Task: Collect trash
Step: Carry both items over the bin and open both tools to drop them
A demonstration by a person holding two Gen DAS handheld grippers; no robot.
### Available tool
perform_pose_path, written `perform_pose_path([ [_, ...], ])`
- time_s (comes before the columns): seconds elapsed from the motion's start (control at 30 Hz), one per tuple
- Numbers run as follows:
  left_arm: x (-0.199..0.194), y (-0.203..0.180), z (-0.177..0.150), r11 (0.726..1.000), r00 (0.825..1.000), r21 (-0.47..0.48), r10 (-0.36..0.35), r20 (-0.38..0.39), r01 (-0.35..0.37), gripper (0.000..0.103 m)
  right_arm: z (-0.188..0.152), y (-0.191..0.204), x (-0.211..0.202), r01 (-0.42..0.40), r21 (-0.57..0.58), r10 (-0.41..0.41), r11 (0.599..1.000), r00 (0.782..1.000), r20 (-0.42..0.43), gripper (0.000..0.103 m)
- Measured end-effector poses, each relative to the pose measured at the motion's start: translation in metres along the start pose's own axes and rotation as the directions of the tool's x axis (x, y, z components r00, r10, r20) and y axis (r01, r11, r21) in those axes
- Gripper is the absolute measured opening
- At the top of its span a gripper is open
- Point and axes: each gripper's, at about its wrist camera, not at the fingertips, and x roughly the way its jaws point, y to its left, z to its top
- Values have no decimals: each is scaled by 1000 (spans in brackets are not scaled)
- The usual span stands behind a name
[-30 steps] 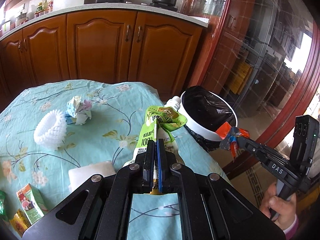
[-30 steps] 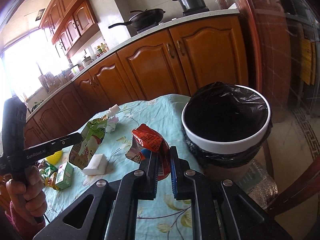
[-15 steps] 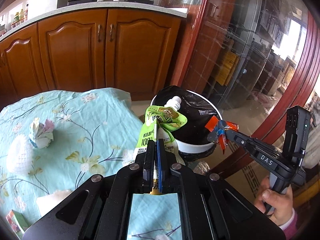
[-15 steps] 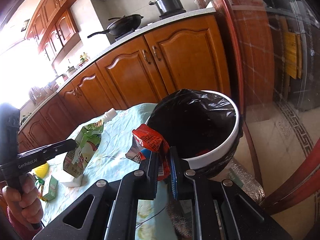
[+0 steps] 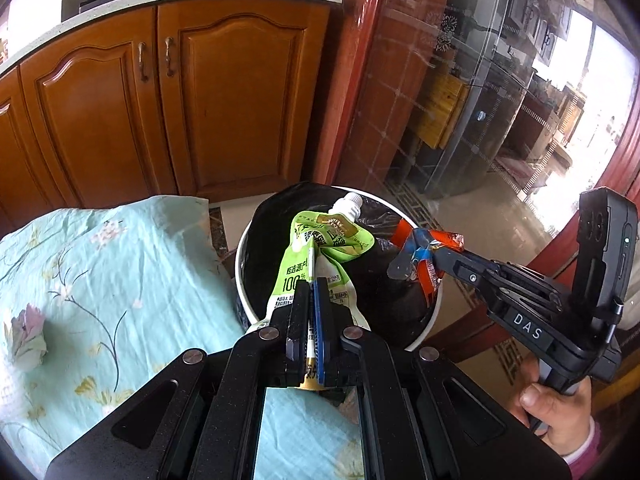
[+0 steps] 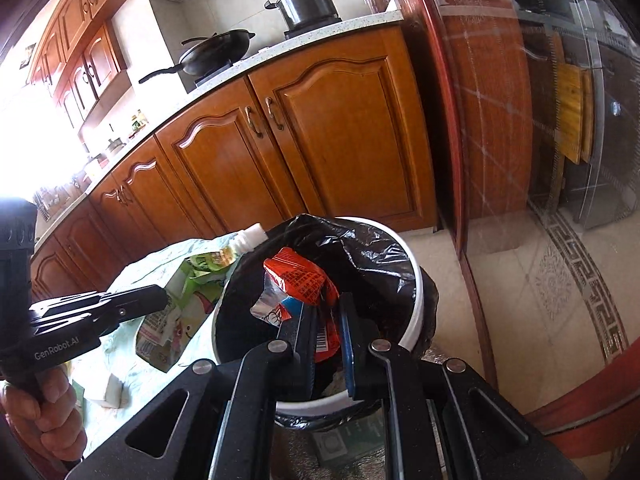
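My left gripper (image 5: 311,293) is shut on a green spouted drink pouch (image 5: 320,252) and holds it over the near rim of the white trash bin (image 5: 240,256) with its black liner. My right gripper (image 6: 326,308) has its jaws slightly parted around a red snack wrapper (image 6: 300,276), which hangs over the bin's opening (image 6: 416,304). The right gripper with the wrapper also shows in the left wrist view (image 5: 416,258); the left gripper and pouch (image 6: 188,300) show in the right wrist view.
The table with a teal floral cloth (image 5: 80,280) lies left of the bin and bears a crumpled paper ball (image 5: 24,336) and a white block (image 6: 114,390). Wooden kitchen cabinets (image 5: 180,100) stand behind. A glass door with a red frame (image 5: 500,100) is at the right.
Both grippers have moved from over the table to over the bin, carrying the pouch and the wrapper. The right jaws have opened a little around the wrapper.
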Motion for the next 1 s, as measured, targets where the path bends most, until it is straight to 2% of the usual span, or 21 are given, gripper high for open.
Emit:
perform_pose_path([
  [0.67,49,-7,8,1000,996,4,23,-86,-23,3,8,-17,34,18,6,-17,1000,998,-61,11],
  [0.77,53,-6,10,1000,995,-10,1,-98,-2,4,7,-20,36,16,20,-15,1000,998,-67,16],
  [0.8,53,-6,10,1000,995,-12,-2,-97,1,4,8,-22,37,13,26,-12,1000,997,-70,20],
  [0.83,52,-6,10,1000,996,-12,-3,-94,1,4,8,-23,39,10,35,-8,999,997,-75,28],
  [1.0,46,-5,7,1000,997,-14,0,-82,-1,4,7,-23,39,6,38,-4,999,997,-73,30],
])
